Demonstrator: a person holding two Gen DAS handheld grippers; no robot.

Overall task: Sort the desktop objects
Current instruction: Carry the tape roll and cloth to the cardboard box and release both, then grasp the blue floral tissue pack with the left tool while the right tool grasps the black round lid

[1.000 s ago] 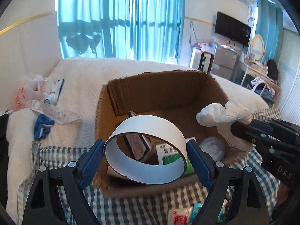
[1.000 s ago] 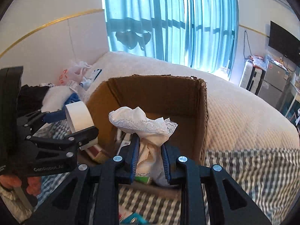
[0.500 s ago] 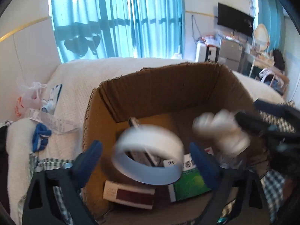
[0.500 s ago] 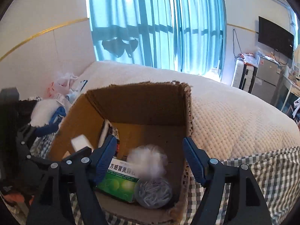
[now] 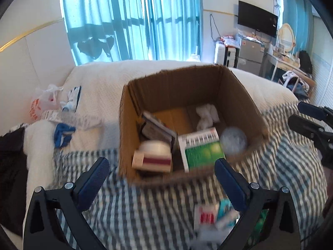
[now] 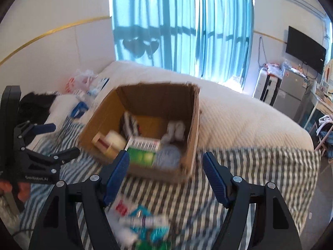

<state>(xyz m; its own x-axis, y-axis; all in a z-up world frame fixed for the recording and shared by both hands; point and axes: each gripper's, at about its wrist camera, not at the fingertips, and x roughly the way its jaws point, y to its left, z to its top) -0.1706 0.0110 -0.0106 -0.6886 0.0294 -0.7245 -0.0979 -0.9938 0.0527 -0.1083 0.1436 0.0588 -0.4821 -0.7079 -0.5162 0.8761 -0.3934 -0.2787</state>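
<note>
Tape roll [image 5: 154, 145] and white cloth [image 5: 206, 114] lie in the cardboard box [image 5: 177, 87], ahead of both tools. Left gripper [image 5: 162, 179] wide, empty; right gripper [image 6: 166, 174] jaws just opened, nothing between. Loose packets [image 6: 143, 223] just below the right fingers.

1 cardboard box [image 5: 187, 87], 1 tape roll [image 5: 155, 145], 2 grippers [image 5: 159, 179]
</note>
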